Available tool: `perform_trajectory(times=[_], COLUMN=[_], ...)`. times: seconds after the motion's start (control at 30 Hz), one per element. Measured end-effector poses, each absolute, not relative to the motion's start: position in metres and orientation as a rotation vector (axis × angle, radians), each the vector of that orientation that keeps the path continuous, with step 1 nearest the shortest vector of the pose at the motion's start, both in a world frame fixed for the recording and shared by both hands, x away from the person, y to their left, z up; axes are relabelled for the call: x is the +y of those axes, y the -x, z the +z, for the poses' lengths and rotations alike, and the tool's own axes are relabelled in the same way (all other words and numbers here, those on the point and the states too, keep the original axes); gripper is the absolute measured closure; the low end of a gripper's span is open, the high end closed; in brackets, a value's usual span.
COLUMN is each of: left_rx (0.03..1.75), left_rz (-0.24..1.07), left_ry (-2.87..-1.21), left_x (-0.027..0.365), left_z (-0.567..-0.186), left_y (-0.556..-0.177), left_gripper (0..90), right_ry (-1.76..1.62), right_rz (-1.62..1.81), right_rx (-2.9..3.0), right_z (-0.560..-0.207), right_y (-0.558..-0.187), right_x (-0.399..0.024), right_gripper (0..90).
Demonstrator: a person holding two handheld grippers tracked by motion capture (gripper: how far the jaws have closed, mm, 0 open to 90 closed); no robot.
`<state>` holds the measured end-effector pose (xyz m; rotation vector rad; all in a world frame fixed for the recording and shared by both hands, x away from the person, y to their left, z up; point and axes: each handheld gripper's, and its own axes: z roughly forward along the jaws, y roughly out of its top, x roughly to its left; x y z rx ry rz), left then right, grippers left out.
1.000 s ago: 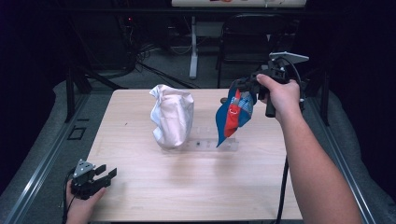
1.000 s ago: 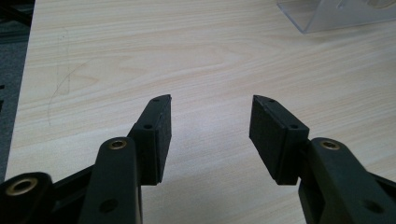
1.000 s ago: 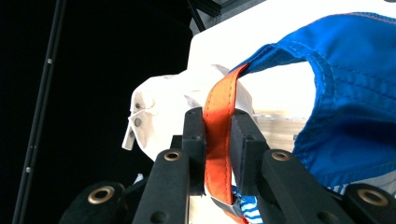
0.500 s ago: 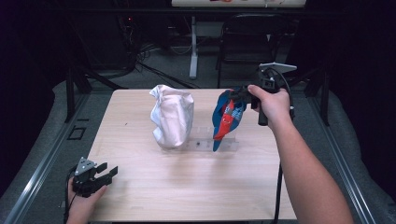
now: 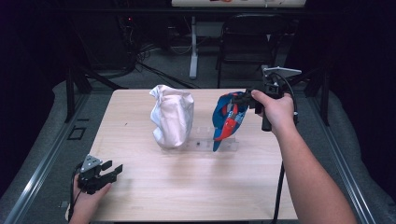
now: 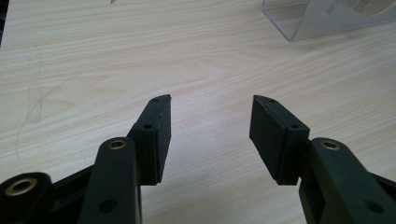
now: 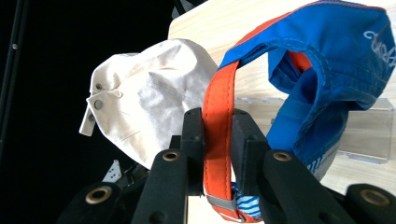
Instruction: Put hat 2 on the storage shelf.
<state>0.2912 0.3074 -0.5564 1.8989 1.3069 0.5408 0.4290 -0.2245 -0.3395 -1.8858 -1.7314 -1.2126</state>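
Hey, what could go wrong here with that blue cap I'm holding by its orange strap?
The right tool pinches only the thin orange strap, so the blue cap may slip out. Hanging close to the white cap and above the clear stand, it could swing and knock either. The left tool sits open, far off, unable to steady it.

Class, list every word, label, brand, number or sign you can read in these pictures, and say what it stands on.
Blue cap: white stitched script at the picture's right edge, cut off, unreadable.
White cap: no text.
Sign at the back of the high view: red marks, too blurred to read.
Table, jaws: none.
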Motion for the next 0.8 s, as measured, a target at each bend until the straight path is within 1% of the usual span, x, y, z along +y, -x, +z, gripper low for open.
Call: perform_trajectory(times=[0.33,0.57,0.63,0.8], left_rx=[1.307,1.307,1.308,1.309], left_rz=[0.547,0.541,0.542,0.542], left_ry=[-1.889,-1.892,-1.891,-1.892], left_x=[0.3067,0.3072,0.3074,0.3074], left_z=[-0.5574,-0.5572,-0.5572,-0.5572], left_y=[-0.2915,-0.2916,-0.2917,-0.2916], left_gripper=[49.0,49.0,49.0,49.0], right_ry=[1.896,1.909,1.914,1.959], right_rz=[-1.204,-1.208,-1.201,-1.162], right_rx=[-1.758,-1.767,-1.781,-1.932], right_z=[-0.3371,-0.3357,-0.3354,-0.3335], right_y=[-0.4253,-0.4243,-0.4242,-0.4231], right_x=[-0.2268,-0.2290,-0.2287,-0.2227], right_gripper=[76.5,73.3,71.0,61.4])
